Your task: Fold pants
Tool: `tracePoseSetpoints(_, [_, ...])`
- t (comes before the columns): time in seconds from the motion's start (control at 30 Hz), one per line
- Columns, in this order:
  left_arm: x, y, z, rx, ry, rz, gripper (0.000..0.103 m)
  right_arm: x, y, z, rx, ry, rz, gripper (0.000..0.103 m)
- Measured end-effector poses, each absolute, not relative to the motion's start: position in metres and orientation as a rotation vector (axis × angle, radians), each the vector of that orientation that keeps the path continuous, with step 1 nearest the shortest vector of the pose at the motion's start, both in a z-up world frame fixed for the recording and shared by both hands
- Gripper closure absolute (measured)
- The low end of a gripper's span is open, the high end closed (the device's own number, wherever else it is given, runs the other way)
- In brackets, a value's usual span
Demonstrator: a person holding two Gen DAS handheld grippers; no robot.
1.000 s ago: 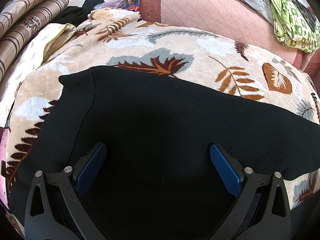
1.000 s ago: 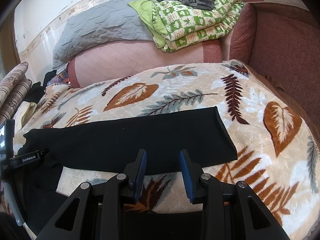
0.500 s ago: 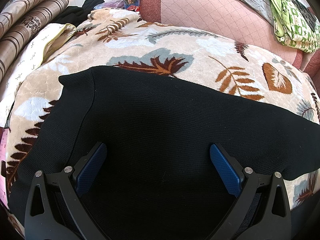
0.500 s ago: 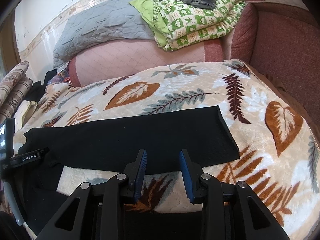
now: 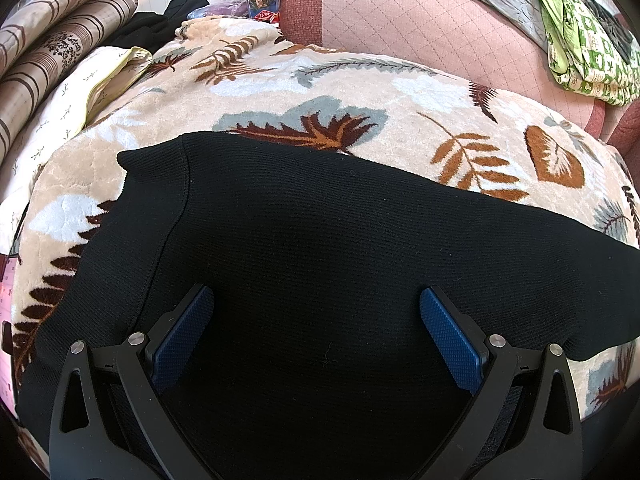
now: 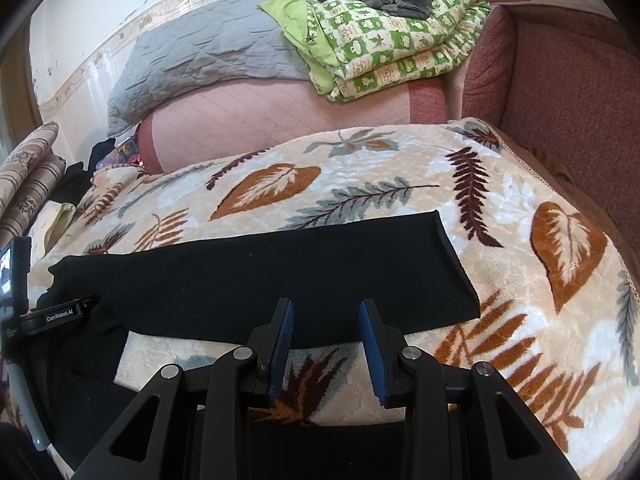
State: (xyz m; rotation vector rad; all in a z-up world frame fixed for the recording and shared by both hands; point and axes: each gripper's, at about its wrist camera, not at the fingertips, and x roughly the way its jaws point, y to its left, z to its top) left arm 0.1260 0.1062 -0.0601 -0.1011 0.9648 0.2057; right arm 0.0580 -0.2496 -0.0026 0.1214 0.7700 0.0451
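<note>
Left-wrist footage showed a pair of black ribbed-knit pants [image 5: 320, 248] spread flat across a cream plush blanket patterned with brown and grey leaves [image 5: 360, 92], which was draped over a sofa seat. The left gripper [image 5: 316, 316] was held low above the waist end of the garment, its blue-padded jaws spread wide with nothing gripped between them. Striped brown-and-beige bolsters [image 5: 52, 52] were stacked at the far left edge.

From the right-wrist view, one pant leg was seen stretched across the blanket [image 6: 360, 184], its hem ending near a large orange leaf motif. The right gripper [image 6: 326, 316] was positioned over the near edge of that leg, its jaws parted by a narrow gap and closed on nothing; whether the pads touched the fabric could not be told. A green-and-cream checked quilt [image 6: 392, 40] and a grey quilted cover [image 6: 200, 60] were piled along the pink sofa backrest [image 6: 260, 120].
</note>
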Motion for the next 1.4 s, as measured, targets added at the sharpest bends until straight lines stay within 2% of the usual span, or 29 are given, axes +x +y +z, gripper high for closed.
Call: tracePoseSetpoints(1.4, [0.1263,0.1060,-0.0602,-0.101,0.965,0.206,0.000,0.0590,-0.2522,0.0015,0.128,0.767,0.041,0.071])
